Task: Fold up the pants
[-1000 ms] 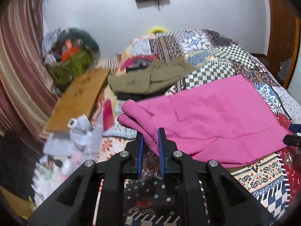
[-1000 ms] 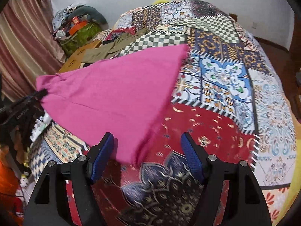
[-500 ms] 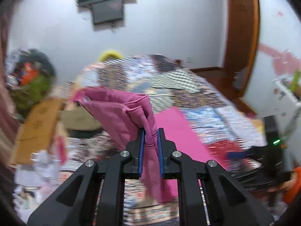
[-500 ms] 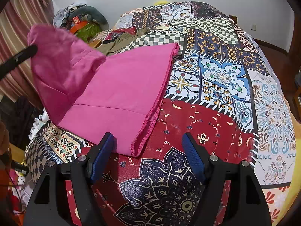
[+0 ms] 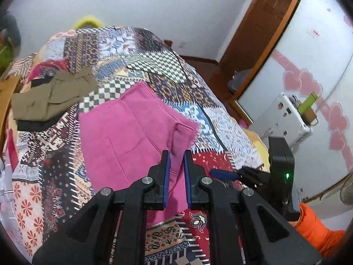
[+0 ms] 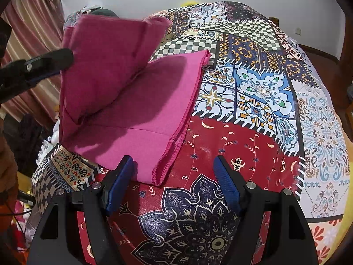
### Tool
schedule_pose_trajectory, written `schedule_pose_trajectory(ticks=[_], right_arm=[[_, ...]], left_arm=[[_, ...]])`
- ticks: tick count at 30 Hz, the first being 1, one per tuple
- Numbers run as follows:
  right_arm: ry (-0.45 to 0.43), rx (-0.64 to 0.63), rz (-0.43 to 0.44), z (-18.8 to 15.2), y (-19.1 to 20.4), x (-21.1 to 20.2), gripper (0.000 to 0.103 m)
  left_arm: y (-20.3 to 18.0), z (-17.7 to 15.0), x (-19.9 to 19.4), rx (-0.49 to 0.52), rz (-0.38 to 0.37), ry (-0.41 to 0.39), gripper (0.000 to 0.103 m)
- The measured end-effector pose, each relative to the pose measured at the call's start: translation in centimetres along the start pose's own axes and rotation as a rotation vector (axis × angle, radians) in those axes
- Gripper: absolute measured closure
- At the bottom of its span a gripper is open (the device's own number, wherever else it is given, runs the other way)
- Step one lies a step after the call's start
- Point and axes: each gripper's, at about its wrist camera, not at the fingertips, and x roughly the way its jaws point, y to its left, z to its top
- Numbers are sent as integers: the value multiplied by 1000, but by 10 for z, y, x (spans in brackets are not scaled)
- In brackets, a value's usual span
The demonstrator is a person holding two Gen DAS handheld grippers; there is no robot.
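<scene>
Bright pink cotton pants point(image 6: 136, 110): on patchwork-quilted bed point(image 6: 264, 92), one end lifted. My left gripper point(image 5: 175, 161): fingers clamped on that end. My right gripper point(image 6: 174, 176): fingers wide apart, empty, near hem.

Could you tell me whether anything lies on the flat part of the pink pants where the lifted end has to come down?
Nothing visible does. The left tool holds the raised end of the pink pants, and the flat half below is bare. The open right tool hovers at the near hem, beside the landing area. The olive garment lies apart.
</scene>
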Motion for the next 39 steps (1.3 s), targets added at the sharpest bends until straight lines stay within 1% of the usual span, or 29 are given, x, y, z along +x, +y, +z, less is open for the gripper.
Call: schedule_pose_trajectory(ticks=[2,3,5,6,7,9,11,12,13,16,18,20,23,25,28,31,33,36,37,38,39], right_arm=[[0,1,0,0,0,0,31],[0,3,0,0,0,1,31],[-1,4,0,0,-1,1,31],[-2,5,1,0,-1,1,31],[-3,6,1,0,-1,1,31],[-5,7,2,0,-1,1,31],[-7,9,3,0,-1,1,31],[-8,10,3,0,-1,1,31],[-9,11,4,0,-1,0,31],[-9,10,4,-1,-1,0,31],[-9,11,4,-1,-1,0,31],[-9,11,5,-1,-1,0,31],[-13,20,3,0,-2,-1,31],[-16,33,3,1,-2,-2,32],[-16,58,7,3,-4,-5,32],[-26,75,0,4,-7,-9,32],[-37,79,-23,4,-10,-12,32],[-45,82,-65,3,-15,-15,32],[-46,85,-74,2,-16,-16,32],[-47,88,-78,2,-18,-18,32],[-47,91,-83,2,-20,-19,32]], left_arm=[[-4,-2,3,19,-10,25,91],[-7,-3,4,29,-2,32,90],[-12,-4,5,53,27,35,85],[-12,-4,5,60,42,30,78],[-11,-2,5,61,59,24,66],[-3,4,4,48,86,9,55],[6,13,4,40,120,-6,54],[10,17,5,42,143,-9,49],[15,22,7,45,173,-13,42],[32,39,15,60,252,-21,34],[46,51,24,75,307,-11,32],[62,63,36,77,347,8,31],[86,79,55,56,380,39,29],[103,89,70,37,402,64,25],[125,99,94,25,451,105,25],[145,102,120,7,496,152,24],[156,100,135,-19,499,191,24],[173,91,161,-47,506,279,24],[177,86,168,-45,509,310,21],[179,80,170,-41,507,313,20],[180,77,167,-41,506,293,17]])
